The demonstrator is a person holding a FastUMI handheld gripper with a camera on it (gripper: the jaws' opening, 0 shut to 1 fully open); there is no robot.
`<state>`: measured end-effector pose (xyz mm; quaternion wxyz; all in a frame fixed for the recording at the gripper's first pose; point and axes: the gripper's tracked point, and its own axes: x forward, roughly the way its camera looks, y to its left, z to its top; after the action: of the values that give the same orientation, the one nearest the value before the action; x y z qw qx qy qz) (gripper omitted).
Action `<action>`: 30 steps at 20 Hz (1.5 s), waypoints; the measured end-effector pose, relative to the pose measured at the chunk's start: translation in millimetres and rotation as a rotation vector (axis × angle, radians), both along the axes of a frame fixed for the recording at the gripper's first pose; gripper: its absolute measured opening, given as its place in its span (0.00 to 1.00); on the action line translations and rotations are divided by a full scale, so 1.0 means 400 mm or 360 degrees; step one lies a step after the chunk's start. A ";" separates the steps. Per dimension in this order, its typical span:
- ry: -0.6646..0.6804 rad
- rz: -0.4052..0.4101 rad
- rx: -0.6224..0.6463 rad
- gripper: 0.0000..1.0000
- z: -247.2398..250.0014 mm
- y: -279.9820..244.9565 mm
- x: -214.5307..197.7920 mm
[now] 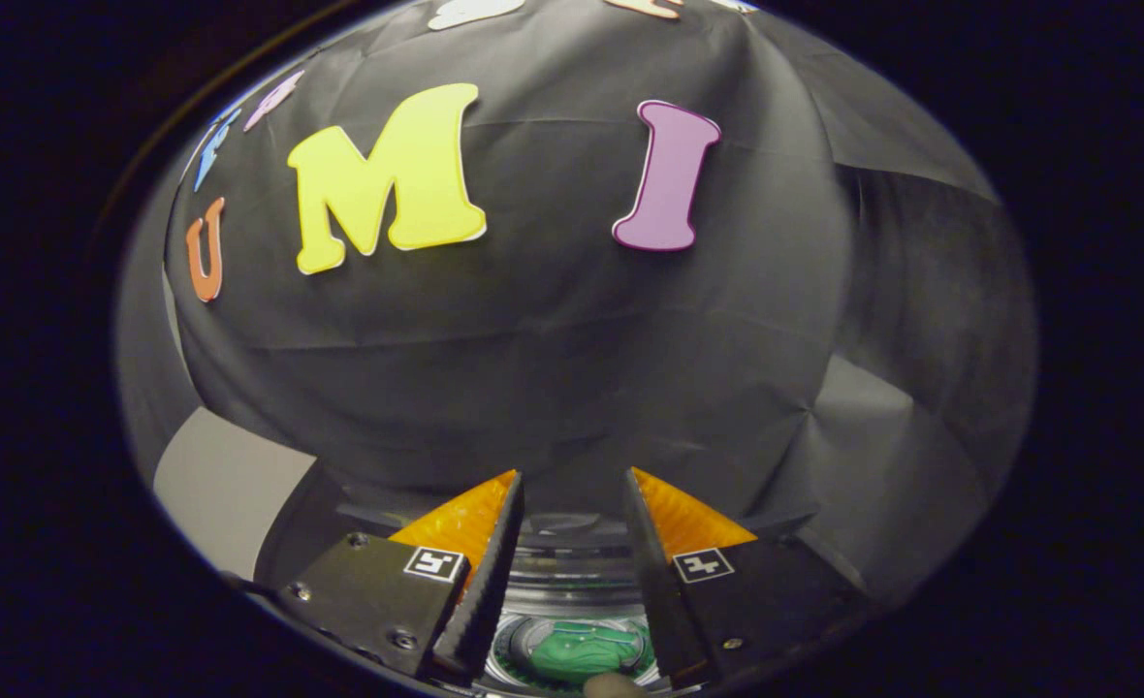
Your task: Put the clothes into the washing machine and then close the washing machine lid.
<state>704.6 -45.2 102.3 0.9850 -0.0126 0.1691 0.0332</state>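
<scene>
A green piece of clothing [584, 650] lies down inside the round drum of the washing machine [562, 572], seen low between my two fingers. My gripper [572, 485] hangs above the machine's opening, open, with nothing between its fingers. The machine's clear rim curves across just beyond the fingertips. I cannot make out the lid from here.
The black cloth wall [533, 368] of the booth rises right behind the machine. A pale grey panel [228, 485] stands to the left of the fingers. A small rounded brownish object [611, 686] pokes in at the very bottom, under the green cloth.
</scene>
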 end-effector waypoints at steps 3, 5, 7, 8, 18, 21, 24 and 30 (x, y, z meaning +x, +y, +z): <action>0.0024 -0.0001 0.0006 0.65 -0.022 0.013 0.046; 0.0039 -0.0016 0.0025 0.65 -0.042 0.011 0.070; 0.0047 -0.0042 0.0016 0.65 -0.060 0.001 0.088; 0.0043 -0.0048 0.0009 0.65 -0.069 0.002 0.096; 0.0042 -0.0045 -0.0042 0.77 -0.143 -0.015 0.123; -0.0008 -0.0053 -0.0013 0.77 -0.138 -0.015 0.126; -0.0070 -0.0043 -0.0017 0.77 -0.134 -0.014 0.119; -0.0146 -0.0016 -0.0005 0.76 -0.127 -0.005 0.081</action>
<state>736.8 -47.4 51.4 0.9918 -0.0148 0.1238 0.0273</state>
